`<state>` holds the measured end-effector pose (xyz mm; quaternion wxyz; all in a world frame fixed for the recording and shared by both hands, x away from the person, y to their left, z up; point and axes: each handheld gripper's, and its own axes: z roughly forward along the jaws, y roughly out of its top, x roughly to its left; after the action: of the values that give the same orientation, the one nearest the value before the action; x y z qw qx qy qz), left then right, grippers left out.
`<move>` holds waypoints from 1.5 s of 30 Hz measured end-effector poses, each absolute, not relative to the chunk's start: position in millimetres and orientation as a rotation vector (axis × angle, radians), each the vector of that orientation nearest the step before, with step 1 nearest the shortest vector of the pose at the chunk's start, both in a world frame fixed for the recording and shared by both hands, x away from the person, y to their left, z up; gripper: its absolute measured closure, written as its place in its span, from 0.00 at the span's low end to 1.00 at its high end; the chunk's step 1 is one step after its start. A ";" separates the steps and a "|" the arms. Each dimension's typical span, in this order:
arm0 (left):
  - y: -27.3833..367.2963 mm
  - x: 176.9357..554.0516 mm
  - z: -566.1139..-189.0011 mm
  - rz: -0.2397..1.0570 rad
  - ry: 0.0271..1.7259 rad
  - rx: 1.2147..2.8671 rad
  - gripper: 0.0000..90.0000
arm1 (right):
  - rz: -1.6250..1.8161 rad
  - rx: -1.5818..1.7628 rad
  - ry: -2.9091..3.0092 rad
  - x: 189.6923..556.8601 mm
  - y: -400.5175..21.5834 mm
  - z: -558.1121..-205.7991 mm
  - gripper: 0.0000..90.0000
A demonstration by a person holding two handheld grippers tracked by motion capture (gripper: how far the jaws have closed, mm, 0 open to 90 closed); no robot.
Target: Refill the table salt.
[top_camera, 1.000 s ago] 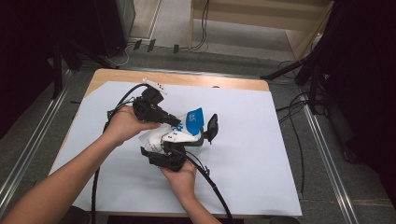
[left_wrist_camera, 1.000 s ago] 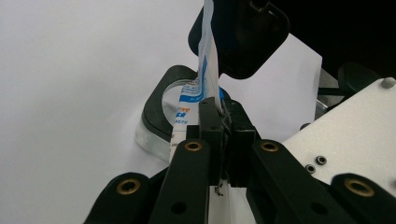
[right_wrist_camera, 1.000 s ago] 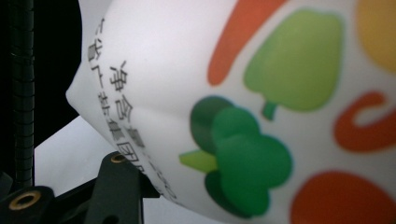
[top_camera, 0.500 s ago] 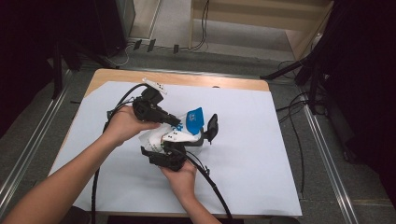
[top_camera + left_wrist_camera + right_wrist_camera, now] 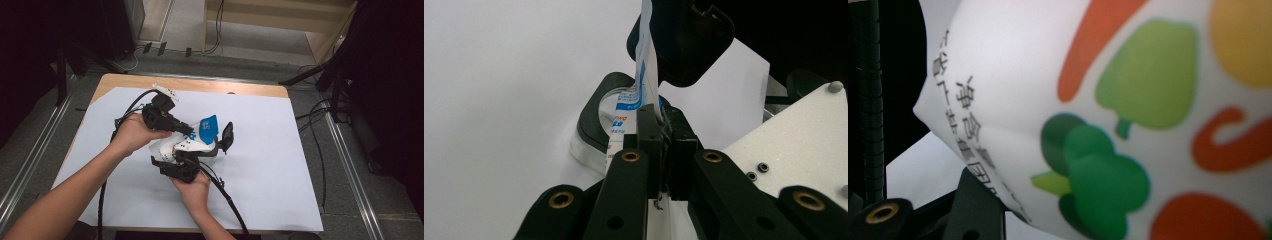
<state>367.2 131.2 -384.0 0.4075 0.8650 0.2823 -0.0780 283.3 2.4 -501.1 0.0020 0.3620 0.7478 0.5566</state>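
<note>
You look down on a wooden table [image 5: 235,89] covered by a white sheet [image 5: 280,165], standing on grey carpet [image 5: 350,200]. Metal rails [image 5: 350,165] flank both sides. Beyond it, cables [image 5: 217,25] trail past a pale wooden shelf [image 5: 280,20]; darkness surrounds.

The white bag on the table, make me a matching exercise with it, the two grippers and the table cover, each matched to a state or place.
Column one:
1. left gripper
2. right gripper
3. white bag
4. white sheet

Column two:
A. covers the tabletop
B. printed with vegetables, blue at the top
C. pinched shut on the bag's thin top edge
D. jaws around the bag's body

Pairs: 1-C, 2-D, 3-B, 4-A
</note>
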 end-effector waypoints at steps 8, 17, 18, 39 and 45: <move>131.6 367.7 -383.9 -0.198 0.714 2.179 0.99 | 1.765 1.152 2.352 283.9 2.8 -500.2 0.58; 131.8 368.0 -383.4 -0.194 0.720 2.176 0.99 | 1.773 1.152 2.351 284.7 2.7 -499.3 0.58; 131.8 368.0 -383.4 -0.194 0.720 2.176 0.99 | 1.773 1.152 2.351 284.7 2.7 -499.3 0.58; 131.7 369.0 -383.5 -0.192 0.728 2.174 0.99 | 1.758 1.147 2.359 286.1 2.4 -499.1 0.58; 131.2 369.1 -383.5 -0.196 0.723 2.179 0.99 | 1.761 1.151 2.356 285.9 2.5 -498.8 0.58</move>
<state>369.1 131.2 -383.5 0.4066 0.8639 0.2868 -0.0777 285.9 2.5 -498.8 -0.0084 0.3643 0.7459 0.5576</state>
